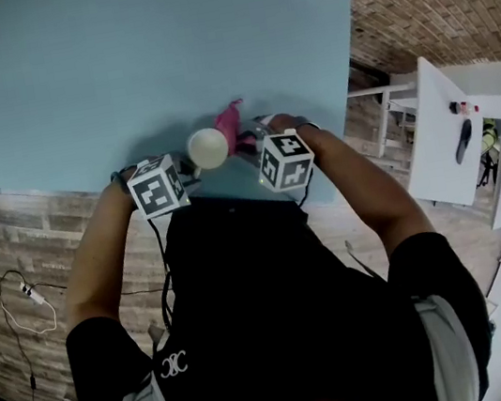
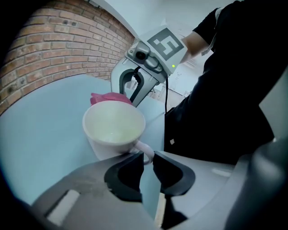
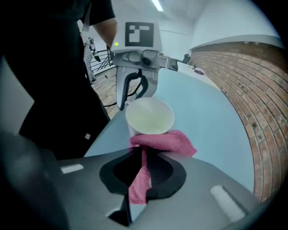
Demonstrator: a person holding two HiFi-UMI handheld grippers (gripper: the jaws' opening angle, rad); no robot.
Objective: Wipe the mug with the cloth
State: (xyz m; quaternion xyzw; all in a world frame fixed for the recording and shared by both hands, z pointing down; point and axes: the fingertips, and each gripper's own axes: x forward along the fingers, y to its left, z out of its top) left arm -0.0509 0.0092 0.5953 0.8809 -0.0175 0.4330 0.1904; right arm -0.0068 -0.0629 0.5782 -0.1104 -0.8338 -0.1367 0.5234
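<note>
— What is the person wearing?

— A black short-sleeved top (image 1: 279, 314) with a small white logo (image 1: 173, 365). Pale grey fabric shows at both sides.

— And the tools?

— The left gripper (image 2: 148, 162) and right gripper (image 3: 145, 153) look alike, with grey shells and black jaw pads. Each carries a white cube (image 1: 157, 187) printed with black square markers, a round camera lens (image 2: 141, 55), a small green light (image 2: 173, 67) and a thin black cable (image 2: 166, 94).
</note>
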